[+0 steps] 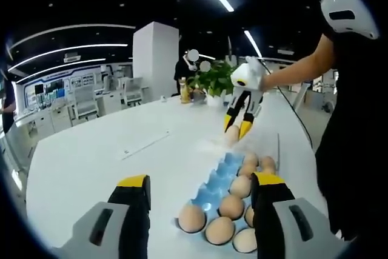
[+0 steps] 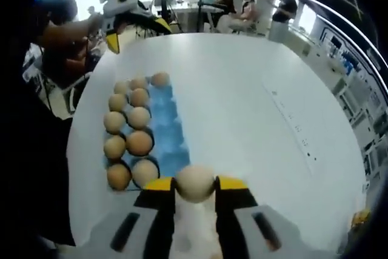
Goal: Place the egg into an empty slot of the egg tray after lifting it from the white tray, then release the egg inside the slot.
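Egg (image 2: 194, 182) sits tight between the jaws of our right gripper (image 2: 195, 187), just beside the near end of the blue egg tray (image 2: 171, 141). We think carrying is the step now. Next we need to hold it over an empty blue slot and let go. Our left gripper (image 1: 202, 187) hangs wide, holding nothing, past the tray's far end.

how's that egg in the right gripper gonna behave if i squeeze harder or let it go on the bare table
The egg, pinched in the right gripper, is probably thin-shelled, so a harder squeeze may crack it. Its smooth round shape looks apt to slip out. On the flat white table it would likely roll; a cup of the blue egg tray should hold it.
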{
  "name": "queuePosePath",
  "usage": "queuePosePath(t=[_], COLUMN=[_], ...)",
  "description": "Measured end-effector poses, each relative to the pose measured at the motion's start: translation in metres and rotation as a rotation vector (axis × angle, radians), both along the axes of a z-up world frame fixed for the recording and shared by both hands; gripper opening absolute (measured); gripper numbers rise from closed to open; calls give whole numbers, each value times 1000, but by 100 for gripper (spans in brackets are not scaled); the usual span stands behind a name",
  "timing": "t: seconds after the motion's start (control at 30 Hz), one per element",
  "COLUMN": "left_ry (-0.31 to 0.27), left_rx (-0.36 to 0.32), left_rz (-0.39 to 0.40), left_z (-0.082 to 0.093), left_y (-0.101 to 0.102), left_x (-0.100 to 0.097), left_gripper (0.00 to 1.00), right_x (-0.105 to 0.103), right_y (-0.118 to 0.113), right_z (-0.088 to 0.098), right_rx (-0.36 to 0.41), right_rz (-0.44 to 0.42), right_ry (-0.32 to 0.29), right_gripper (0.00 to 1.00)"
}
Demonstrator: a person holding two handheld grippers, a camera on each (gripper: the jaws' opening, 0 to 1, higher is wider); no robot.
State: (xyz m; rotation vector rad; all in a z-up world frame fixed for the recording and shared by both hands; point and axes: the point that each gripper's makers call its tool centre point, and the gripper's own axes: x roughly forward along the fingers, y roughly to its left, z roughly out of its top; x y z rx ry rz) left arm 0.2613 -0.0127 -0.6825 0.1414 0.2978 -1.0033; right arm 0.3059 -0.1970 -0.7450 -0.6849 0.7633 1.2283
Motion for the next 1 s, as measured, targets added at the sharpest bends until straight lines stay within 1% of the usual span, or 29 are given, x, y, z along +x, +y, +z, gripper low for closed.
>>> queuePosePath(t=[0.1, 0.13, 0.2, 0.23, 0.3, 0.33, 0.4, 0.47, 0.53, 0.67, 1.0], left_ry=[0, 2, 1, 2, 3, 3, 3, 5, -3, -3, -1], left_rx=[-4, -5, -2, -3, -7, -8, -5, -9, -12, -10, -14], left_rz=[1, 2, 2, 3, 4, 2, 3, 4, 7, 7, 9], left_z=[0, 0, 0, 0, 0, 0, -1, -1, -1, -2, -3], left_y=[0, 0, 1, 1, 2, 2, 3, 3, 4, 4, 5], left_x=[0, 0, 0, 0, 0, 0, 0, 0, 1, 1, -1], left_gripper=[68, 68, 68, 68, 68, 68, 67, 67, 67, 67, 67], right_x=[-3, -4, -6, -7, -7, -9, -9, -10, -11, -14, -19], right_y=[16, 18, 28, 33, 41, 48, 56, 63, 70, 84, 107], right_z=[-2, -2, -2, -2, -1, 0, 0, 1, 0, -1, -2], right_rx=[13, 15, 24, 29, 40, 45, 56, 59, 62, 76, 91], right_rz=[27, 31, 51, 58, 70, 82, 92, 106, 119, 138, 176], right_ry=[11, 14, 7, 15, 8, 14, 8, 17, 14, 14, 20], right_gripper=[24, 24, 24, 24, 24, 24, 24, 24, 24, 24, 24])
